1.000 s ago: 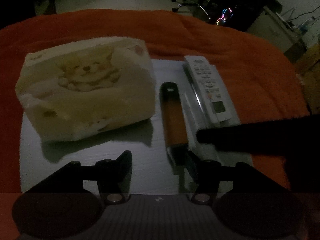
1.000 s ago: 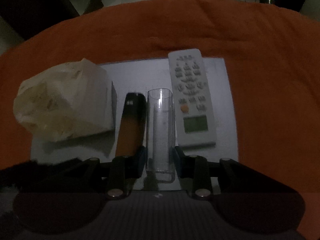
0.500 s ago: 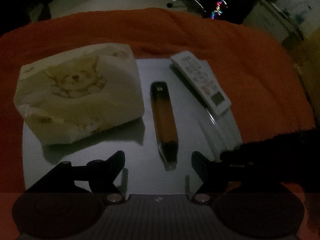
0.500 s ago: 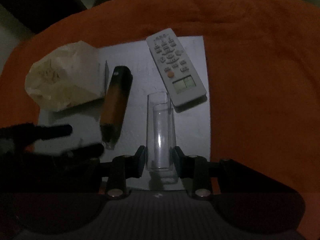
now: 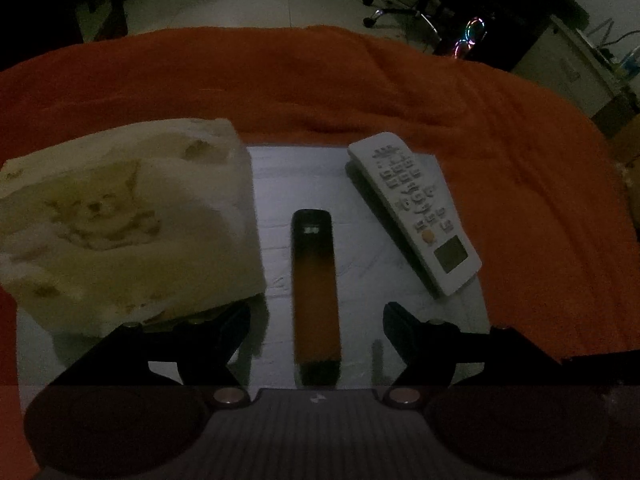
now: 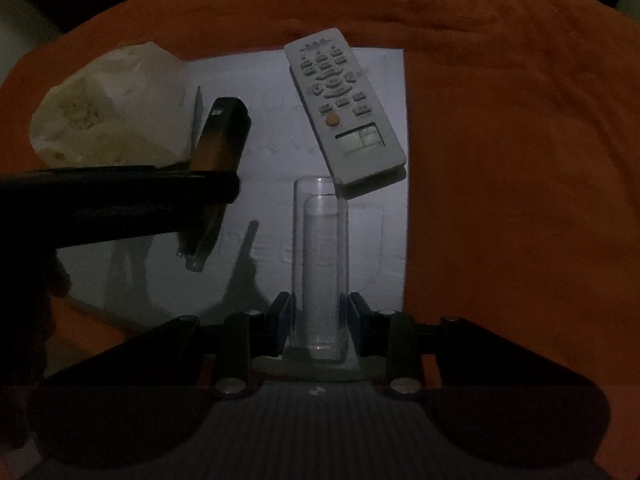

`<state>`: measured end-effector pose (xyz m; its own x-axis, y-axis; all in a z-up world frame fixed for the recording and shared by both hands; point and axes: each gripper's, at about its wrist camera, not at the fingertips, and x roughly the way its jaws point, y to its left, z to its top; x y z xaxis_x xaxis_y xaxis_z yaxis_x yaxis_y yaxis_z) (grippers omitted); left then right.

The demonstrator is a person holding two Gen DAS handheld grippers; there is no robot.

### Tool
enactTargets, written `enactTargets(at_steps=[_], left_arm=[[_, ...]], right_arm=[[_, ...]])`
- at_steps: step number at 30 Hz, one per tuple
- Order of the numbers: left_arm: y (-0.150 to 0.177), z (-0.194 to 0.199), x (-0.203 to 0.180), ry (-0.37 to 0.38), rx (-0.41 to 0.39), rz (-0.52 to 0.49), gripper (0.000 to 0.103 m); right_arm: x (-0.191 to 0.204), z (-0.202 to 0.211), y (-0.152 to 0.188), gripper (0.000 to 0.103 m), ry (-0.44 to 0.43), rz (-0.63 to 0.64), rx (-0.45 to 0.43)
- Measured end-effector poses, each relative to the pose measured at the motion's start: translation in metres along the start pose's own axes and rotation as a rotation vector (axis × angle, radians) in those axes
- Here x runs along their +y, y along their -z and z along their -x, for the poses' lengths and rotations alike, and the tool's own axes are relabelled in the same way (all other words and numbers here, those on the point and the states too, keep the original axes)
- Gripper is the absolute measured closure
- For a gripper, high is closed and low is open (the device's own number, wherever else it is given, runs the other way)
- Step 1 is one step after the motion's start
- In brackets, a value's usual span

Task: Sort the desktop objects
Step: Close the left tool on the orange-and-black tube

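A black-and-orange stick-shaped device (image 5: 315, 292) lies on a white sheet (image 5: 296, 168); my left gripper (image 5: 316, 320) is open with a finger on each side of its near end. In the right wrist view the device (image 6: 218, 140) is partly hidden by the left gripper's dark finger (image 6: 120, 192). My right gripper (image 6: 319, 320) is shut on a clear plastic tube-shaped case (image 6: 320, 264), held above the sheet (image 6: 256, 80). A white remote (image 5: 416, 208) lies to the right of the device; it also shows in the right wrist view (image 6: 344, 108).
A cream tissue pack with a bear print (image 5: 120, 228) sits on the sheet's left side, also in the right wrist view (image 6: 112, 108). An orange cloth (image 5: 320, 80) covers the table. Office chairs and a lit computer case (image 5: 468, 40) stand beyond the far edge.
My right gripper has drawn back toward me with the clear case, away from the device and remote. My left gripper has moved in and now straddles the device's near end.
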<state>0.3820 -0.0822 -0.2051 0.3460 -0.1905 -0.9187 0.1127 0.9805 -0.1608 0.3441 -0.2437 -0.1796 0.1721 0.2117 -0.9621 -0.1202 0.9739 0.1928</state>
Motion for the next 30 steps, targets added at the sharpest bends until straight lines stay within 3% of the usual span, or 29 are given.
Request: enactTargets(at_steps=[8,10,12,14,30], left_arm=[[-0.007,-0.014,0.0,-0.034,-0.006,0.006,0.032],[-0.007,-0.015,0.0,-0.038,-0.011,0.002,0.039],[-0.005,-0.013,-0.002,-0.045,-0.025,-0.026,0.07],[-0.003,-0.011,-0.004,-0.043,-0.028,-0.053,0.081],[0.01,0.03,-0.004,-0.034,-0.051,-0.079,0.082]], right_arm=[[0.01,-0.006,-0.007,0.064,0.03,0.024,-0.006],[0.012,-0.008,-0.007,0.064,0.036,0.029,-0.009],[0.014,-0.01,-0.006,0.069,0.047,0.041,-0.011],[0.018,-0.008,-0.003,0.071,0.064,0.064,-0.023],[0.017,0.029,0.001,0.071,0.047,0.001,-0.095]])
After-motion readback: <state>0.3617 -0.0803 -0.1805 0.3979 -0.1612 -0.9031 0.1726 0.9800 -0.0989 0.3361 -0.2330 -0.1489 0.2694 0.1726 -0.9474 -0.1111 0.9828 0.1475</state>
